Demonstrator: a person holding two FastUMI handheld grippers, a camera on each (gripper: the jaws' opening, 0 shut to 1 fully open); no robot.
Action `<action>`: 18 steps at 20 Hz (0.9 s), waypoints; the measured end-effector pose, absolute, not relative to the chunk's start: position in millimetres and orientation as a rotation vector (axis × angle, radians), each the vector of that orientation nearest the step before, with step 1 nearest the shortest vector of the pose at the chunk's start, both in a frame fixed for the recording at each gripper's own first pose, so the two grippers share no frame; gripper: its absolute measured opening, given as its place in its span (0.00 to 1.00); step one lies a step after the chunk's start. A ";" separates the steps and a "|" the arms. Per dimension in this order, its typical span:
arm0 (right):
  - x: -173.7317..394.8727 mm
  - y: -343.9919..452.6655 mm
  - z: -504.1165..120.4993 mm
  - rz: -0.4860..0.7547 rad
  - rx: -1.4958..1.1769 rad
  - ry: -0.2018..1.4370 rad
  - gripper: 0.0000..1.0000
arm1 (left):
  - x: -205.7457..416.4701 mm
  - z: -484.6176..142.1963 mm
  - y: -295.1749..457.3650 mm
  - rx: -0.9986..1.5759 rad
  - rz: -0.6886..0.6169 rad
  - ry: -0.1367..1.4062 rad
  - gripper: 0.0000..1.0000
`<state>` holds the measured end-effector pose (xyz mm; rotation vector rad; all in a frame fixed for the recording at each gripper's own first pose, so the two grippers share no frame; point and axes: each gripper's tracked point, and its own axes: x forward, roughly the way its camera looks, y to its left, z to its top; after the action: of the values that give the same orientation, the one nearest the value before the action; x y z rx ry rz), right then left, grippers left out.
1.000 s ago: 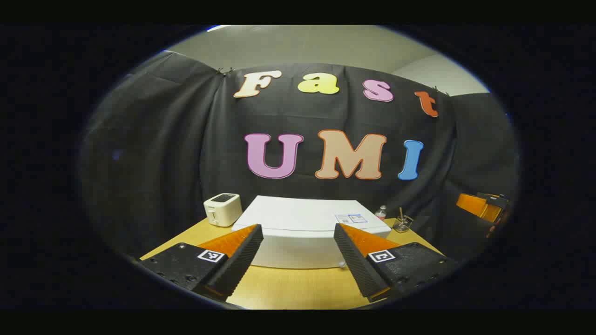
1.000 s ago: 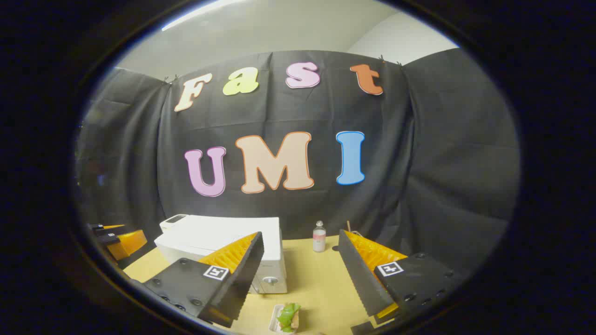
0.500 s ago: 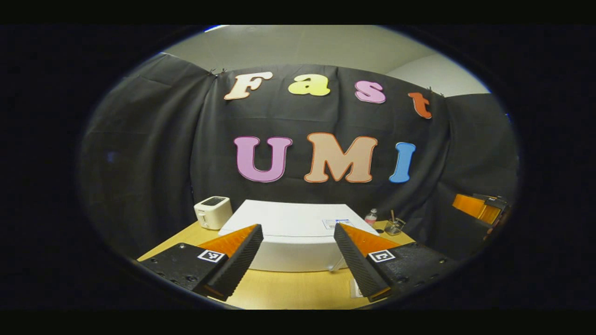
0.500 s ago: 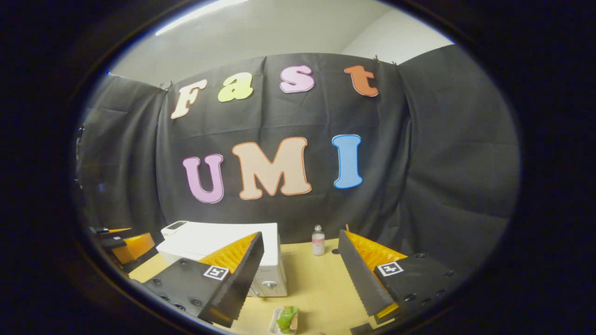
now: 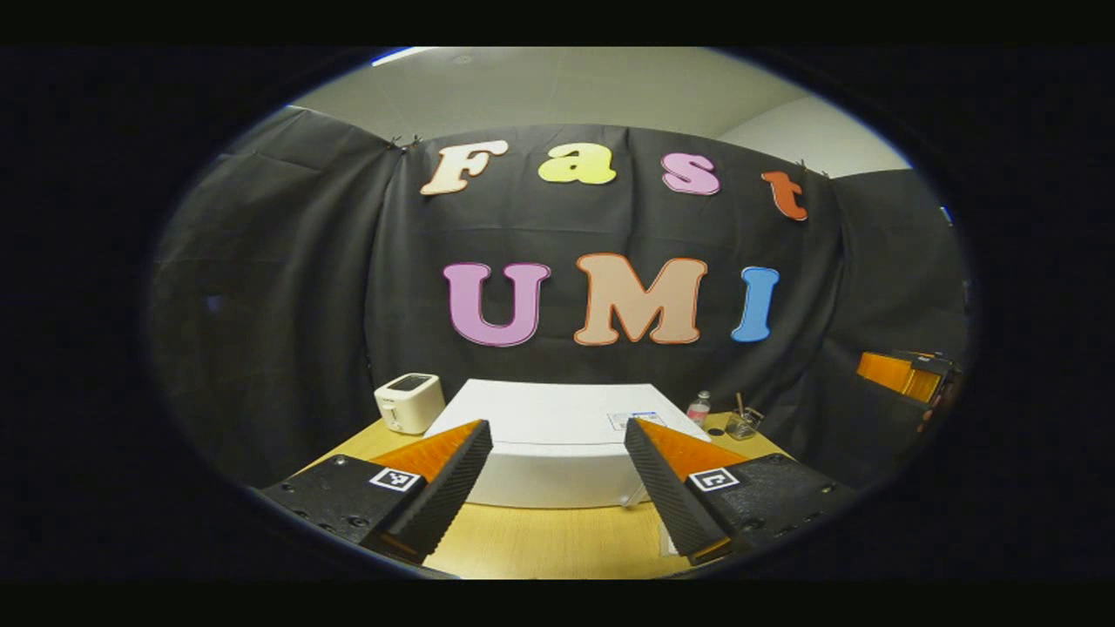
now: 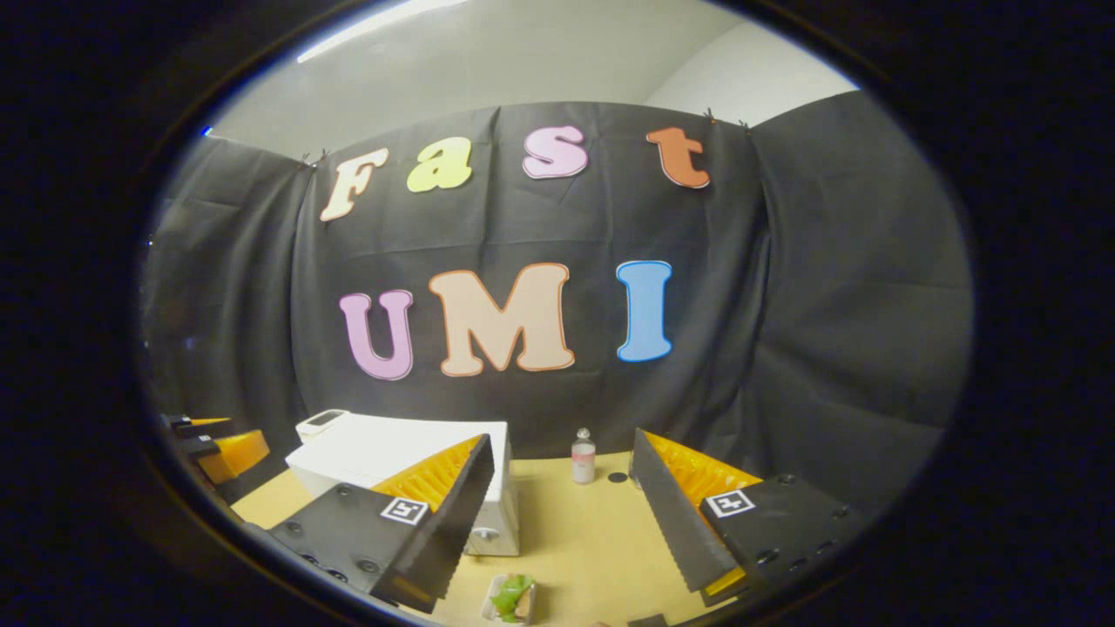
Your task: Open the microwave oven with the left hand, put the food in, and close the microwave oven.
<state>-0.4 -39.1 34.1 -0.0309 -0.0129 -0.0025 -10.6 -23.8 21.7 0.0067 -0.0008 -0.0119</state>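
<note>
A: What do I see along my left gripper point(image 5: 557, 488)?

B: Its two fingers point(image 5: 444, 488) stand wide apart with nothing between them, above the wooden table point(image 5: 540, 544). Beyond them sits the white microwave oven point(image 5: 557, 435), door closed. A small white toaster point(image 5: 408, 402) stands just beside its left rear corner; a small bottle point(image 5: 699, 407) and a glass point(image 5: 743, 424) stand near its right rear corner.

A: And my right gripper point(image 6: 562, 522)?

B: Also spread wide and empty. In the right gripper view the microwave oven point(image 6: 392, 448) lies to the left, partly behind the left finger. The food point(image 6: 512, 597), green leaves in a small tray, rests on the table point(image 6: 584, 540) in front of the oven's right corner, low between the fingers. The bottle point(image 6: 583, 456) stands farther back.
</note>
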 end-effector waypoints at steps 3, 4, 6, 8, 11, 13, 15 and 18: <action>-5.5 -40.0 26.3 -0.005 -0.079 -0.001 0.99 | -14.8 8.7 -21.2 -0.008 -0.004 0.028 0.96; -6.6 -38.8 23.1 0.002 -0.087 0.003 0.91 | -15.4 5.5 -20.5 -0.014 -0.001 0.037 0.96; -6.0 -40.5 15.1 0.002 -0.092 0.022 0.92 | -14.0 -5.9 -18.4 -0.024 0.005 0.064 0.96; -5.6 -41.6 9.5 0.003 -0.078 0.040 0.92 | -11.5 -16.8 -20.4 -0.035 0.000 0.089 0.96; -3.5 -49.6 0.8 -0.014 -0.063 0.060 0.92 | -3.1 -34.6 -25.8 -0.027 -0.018 0.119 0.97; -1.3 -55.1 -3.6 -0.028 -0.051 0.072 0.92 | 4.8 -48.8 -32.3 -0.011 -0.041 0.142 0.97; 0.9 -61.7 -9.9 -0.044 -0.039 0.085 0.92 | 12.2 -64.5 -41.2 -0.002 -0.068 0.164 0.97; 2.7 -70.0 -17.0 -0.063 -0.019 0.104 1.00 | 24.2 -91.0 -56.7 0.004 -0.115 0.209 0.94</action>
<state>2.7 -70.0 -17.0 -0.0193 0.1043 -0.0632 24.2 -56.7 -91.0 0.0039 0.2085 -0.1154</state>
